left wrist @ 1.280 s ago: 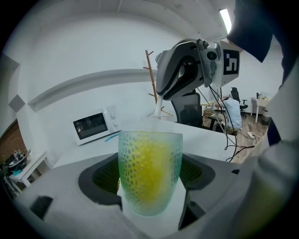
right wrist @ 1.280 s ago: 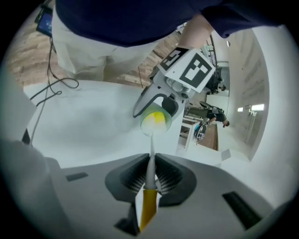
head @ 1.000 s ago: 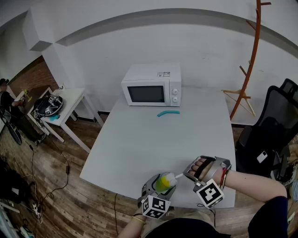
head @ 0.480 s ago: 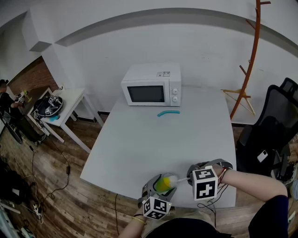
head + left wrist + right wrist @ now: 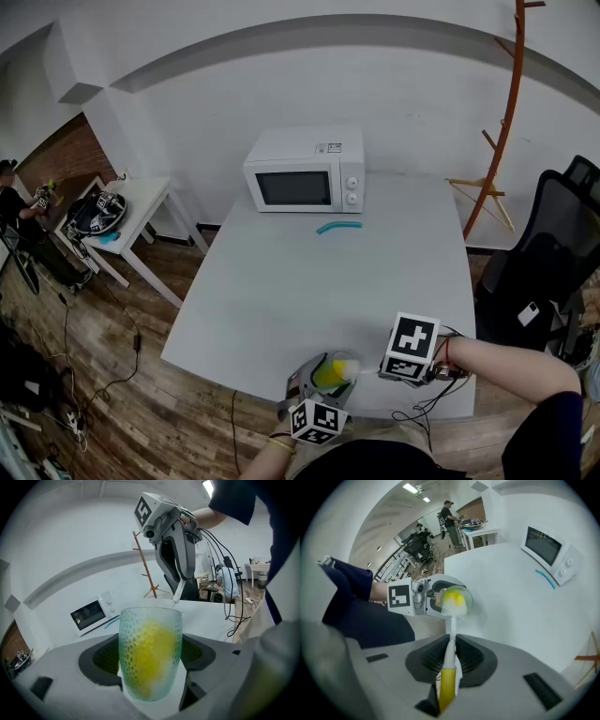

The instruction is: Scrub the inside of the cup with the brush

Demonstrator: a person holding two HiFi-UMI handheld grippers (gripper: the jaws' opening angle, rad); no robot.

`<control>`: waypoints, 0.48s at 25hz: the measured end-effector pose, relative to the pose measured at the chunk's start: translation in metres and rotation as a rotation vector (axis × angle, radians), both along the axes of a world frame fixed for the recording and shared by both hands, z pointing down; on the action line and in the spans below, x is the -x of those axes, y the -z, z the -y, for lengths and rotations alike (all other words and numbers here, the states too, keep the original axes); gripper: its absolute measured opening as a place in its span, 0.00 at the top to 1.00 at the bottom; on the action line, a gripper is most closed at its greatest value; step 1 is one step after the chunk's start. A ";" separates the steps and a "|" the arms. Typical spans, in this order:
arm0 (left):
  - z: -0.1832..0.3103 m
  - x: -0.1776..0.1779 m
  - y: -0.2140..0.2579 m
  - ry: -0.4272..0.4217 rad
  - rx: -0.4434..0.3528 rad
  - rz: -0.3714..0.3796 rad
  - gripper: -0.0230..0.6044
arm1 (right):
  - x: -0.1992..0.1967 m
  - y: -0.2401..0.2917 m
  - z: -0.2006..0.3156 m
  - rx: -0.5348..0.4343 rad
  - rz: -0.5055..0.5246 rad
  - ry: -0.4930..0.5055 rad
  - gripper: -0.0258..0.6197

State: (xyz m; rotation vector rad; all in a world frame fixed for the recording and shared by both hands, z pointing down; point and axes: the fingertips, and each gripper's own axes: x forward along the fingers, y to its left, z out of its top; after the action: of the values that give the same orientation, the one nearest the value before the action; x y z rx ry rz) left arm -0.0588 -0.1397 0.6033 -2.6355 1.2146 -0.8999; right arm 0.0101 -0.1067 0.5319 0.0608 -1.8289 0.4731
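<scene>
A clear dimpled cup (image 5: 150, 653) sits between the jaws of my left gripper (image 5: 323, 384), which is shut on it near the table's front edge. The cup (image 5: 330, 369) is tilted toward the right gripper. A brush (image 5: 449, 641) with a white stem and yellow handle is clamped in my right gripper (image 5: 394, 370). Its yellow-and-white head (image 5: 453, 601) is inside the cup (image 5: 454, 602). From the left gripper view the head shows as a yellow blur through the cup wall, and the right gripper (image 5: 176, 581) stands above the rim.
A white microwave (image 5: 306, 171) stands at the back of the white table (image 5: 309, 281), with a teal object (image 5: 337, 227) lying in front of it. A wooden coat stand (image 5: 502, 122) and a black chair (image 5: 553, 253) are at the right. A small side table (image 5: 122, 216) stands at the left.
My right gripper has turned and risen over the cup, its marker cube now facing up. The brush head has gone from the cup's rim into the cup. The left gripper holds still.
</scene>
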 end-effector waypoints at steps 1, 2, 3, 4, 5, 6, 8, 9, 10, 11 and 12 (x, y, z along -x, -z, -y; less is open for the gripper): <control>0.000 -0.001 0.000 -0.002 -0.001 0.004 0.38 | -0.001 0.000 0.000 0.019 0.005 -0.019 0.88; 0.001 -0.001 0.000 -0.003 -0.002 0.008 0.38 | -0.002 0.000 -0.001 0.030 0.008 -0.031 0.88; 0.001 -0.002 -0.001 -0.005 -0.002 0.011 0.38 | -0.003 -0.001 -0.001 0.033 0.010 -0.036 0.88; 0.001 -0.002 -0.001 -0.006 -0.002 0.013 0.38 | -0.003 -0.001 -0.001 0.031 0.010 -0.037 0.88; 0.001 -0.003 -0.001 -0.007 -0.003 0.014 0.38 | -0.004 -0.002 0.000 0.026 0.010 -0.035 0.88; 0.002 -0.004 -0.002 -0.008 -0.003 0.014 0.38 | -0.005 -0.002 0.000 0.019 0.009 -0.031 0.88; 0.003 -0.005 -0.004 -0.007 -0.003 0.016 0.38 | -0.006 -0.003 0.001 0.000 0.008 -0.023 0.88; 0.004 -0.005 -0.005 -0.003 -0.004 0.016 0.38 | -0.007 -0.004 0.002 -0.011 0.009 -0.020 0.88; 0.005 -0.005 -0.006 0.002 -0.004 0.015 0.38 | -0.008 -0.004 0.002 -0.022 0.012 -0.019 0.88; 0.006 -0.004 -0.006 0.010 -0.004 0.011 0.38 | -0.009 -0.005 0.003 -0.032 0.017 -0.021 0.88; 0.008 -0.003 -0.007 0.018 -0.002 0.005 0.38 | -0.010 -0.005 0.004 -0.041 0.025 -0.025 0.88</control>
State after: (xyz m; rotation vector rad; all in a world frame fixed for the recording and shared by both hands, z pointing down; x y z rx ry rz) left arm -0.0557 -0.1477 0.6102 -2.6234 1.2395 -0.9063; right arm 0.0205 -0.1108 0.5365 0.1059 -1.8641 0.4559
